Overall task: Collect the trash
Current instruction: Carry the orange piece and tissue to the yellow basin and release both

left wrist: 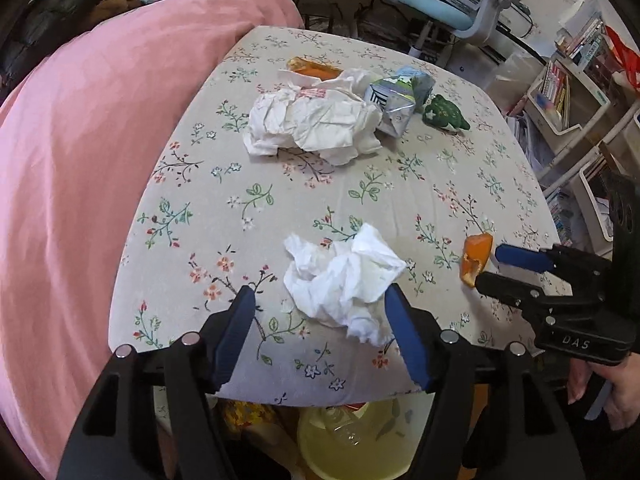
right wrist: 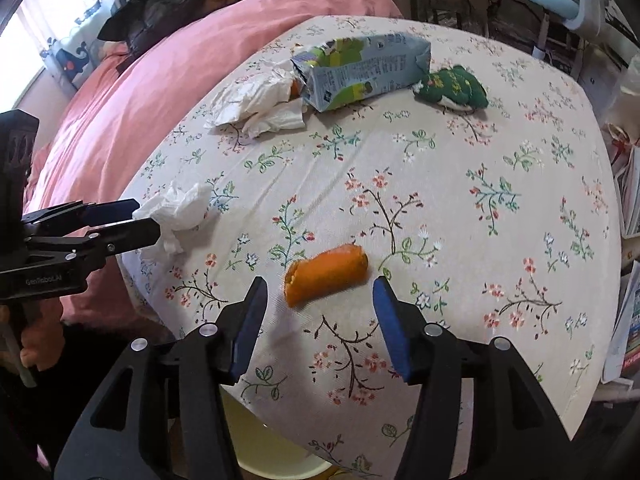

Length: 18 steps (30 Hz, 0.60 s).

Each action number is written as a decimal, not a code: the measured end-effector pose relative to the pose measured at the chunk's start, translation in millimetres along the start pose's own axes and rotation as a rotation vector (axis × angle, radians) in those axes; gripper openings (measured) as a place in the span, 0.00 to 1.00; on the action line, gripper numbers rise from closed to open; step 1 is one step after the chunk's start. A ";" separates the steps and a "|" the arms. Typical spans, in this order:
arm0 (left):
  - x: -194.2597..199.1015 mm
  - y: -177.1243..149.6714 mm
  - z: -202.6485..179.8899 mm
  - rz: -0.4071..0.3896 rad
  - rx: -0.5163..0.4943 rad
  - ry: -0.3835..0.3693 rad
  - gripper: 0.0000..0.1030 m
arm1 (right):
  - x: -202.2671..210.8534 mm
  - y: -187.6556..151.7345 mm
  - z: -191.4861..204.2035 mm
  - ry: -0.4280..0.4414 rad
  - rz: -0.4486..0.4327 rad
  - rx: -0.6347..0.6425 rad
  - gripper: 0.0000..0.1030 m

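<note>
Both sets of jaws stand apart — left gripper (left wrist: 320, 312) marked "GenRobot.AI" straddles a crumpled tissue (left wrist: 344, 280), right gripper (right wrist: 320, 304) marked "DAS" an orange peel (right wrist: 326, 278) — near the counter's (right wrist: 460, 220) front edge.

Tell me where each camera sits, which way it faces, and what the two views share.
Left wrist: on the left gripper, looking down over the crumpled white tissue; the right gripper and a hand show at the right.
Right wrist: on the right gripper, over the orange peel piece; the left gripper shows.
Shared: floral tablecloth, tissue, peel, flattened carton.

A lived-in bedroom at home, pink bedding (left wrist: 80, 140), floral-clothed table (left wrist: 360, 200), desk chair (left wrist: 452, 4), crammed bookshelves (left wrist: 568, 80)
</note>
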<state>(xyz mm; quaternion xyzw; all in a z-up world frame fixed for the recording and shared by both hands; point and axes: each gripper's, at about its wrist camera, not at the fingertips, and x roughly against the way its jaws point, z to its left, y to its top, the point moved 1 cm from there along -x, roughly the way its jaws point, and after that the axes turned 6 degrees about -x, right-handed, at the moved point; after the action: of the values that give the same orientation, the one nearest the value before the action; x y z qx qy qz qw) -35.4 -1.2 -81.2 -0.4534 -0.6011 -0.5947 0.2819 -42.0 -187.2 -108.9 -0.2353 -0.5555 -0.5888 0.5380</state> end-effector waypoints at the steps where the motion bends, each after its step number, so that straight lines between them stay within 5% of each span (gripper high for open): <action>1: -2.2 0.5 -1.0 0.003 -0.005 0.007 0.63 | -2.1 0.3 -0.7 0.001 0.004 -0.005 0.51; 10: -8.6 3.8 -21.4 -0.033 -0.100 0.113 0.63 | -12.1 2.6 12.0 -0.008 -0.011 0.030 0.51; 18: -12.8 6.4 -29.5 -0.039 -0.128 0.115 0.63 | -16.4 4.6 13.2 -0.001 -0.026 0.026 0.51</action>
<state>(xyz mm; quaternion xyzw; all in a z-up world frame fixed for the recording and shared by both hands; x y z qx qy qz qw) -30.2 -33.3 -85.6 -0.4238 -0.5534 -0.6623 0.2748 -36.9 -168.2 -117.8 -0.2212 -0.5664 -0.5884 0.5330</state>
